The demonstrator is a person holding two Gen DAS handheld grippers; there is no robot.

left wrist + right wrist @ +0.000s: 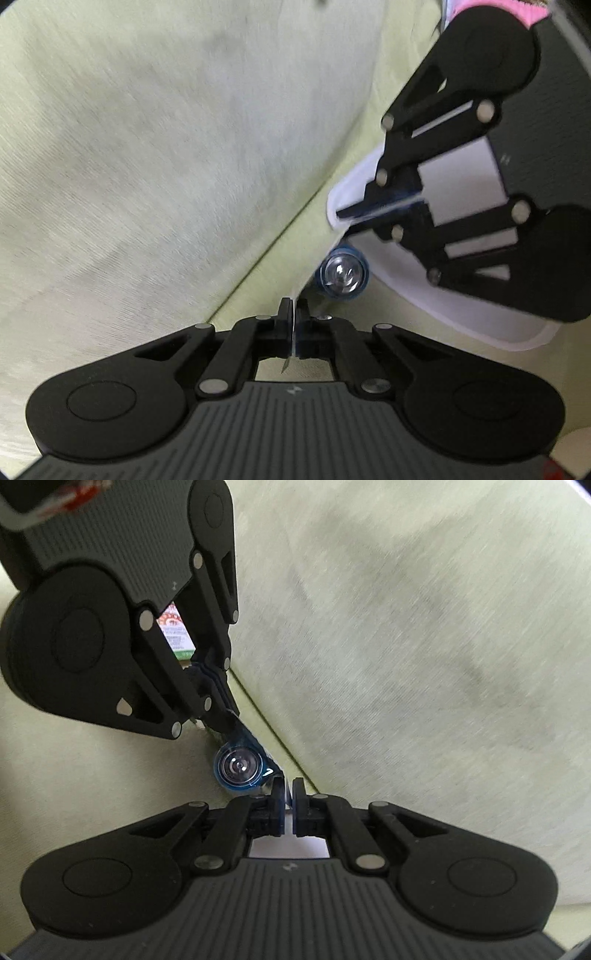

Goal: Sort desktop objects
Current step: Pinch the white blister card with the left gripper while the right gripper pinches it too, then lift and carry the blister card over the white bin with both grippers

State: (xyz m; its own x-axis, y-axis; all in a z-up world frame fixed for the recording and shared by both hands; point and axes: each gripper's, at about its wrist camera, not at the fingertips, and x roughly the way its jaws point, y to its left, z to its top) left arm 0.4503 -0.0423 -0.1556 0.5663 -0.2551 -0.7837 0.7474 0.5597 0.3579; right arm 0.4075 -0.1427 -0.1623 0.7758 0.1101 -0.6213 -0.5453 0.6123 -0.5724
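– Blue-rimmed cylinder (343, 277), where is it in the left wrist view?

– It is just ahead of the left gripper (293, 317), with its clear round end toward the camera. It lies near the rim of a white tray (480, 325), above the green cloth (147, 166). I cannot tell if it rests on something or hangs.

– And the jaws there?

– The left ones are clenched on a thin clear sheet (293, 334), which we see edge-on. The right gripper (354, 213) comes in from the right and pinches a bluish film, I think the same sheet. It may be a pouch around the cylinder, but blur hides this.

– Now the right wrist view?

– The right gripper (289, 794) has its jaws nearly together on the sheet's blue edge (283, 814). The cylinder (239, 766) is just beside its left fingertip. The left gripper (227, 716) reaches down from above, in front of a printed box (177, 635).

– So how to do this step well?

– In my judgement, both hands should move together, so that the sheet is neither stretched nor let slack. Hold both pinches firm and level, because the cylinder can roll out. Bring it over the tray before loosening, and release one side only after the other is low.
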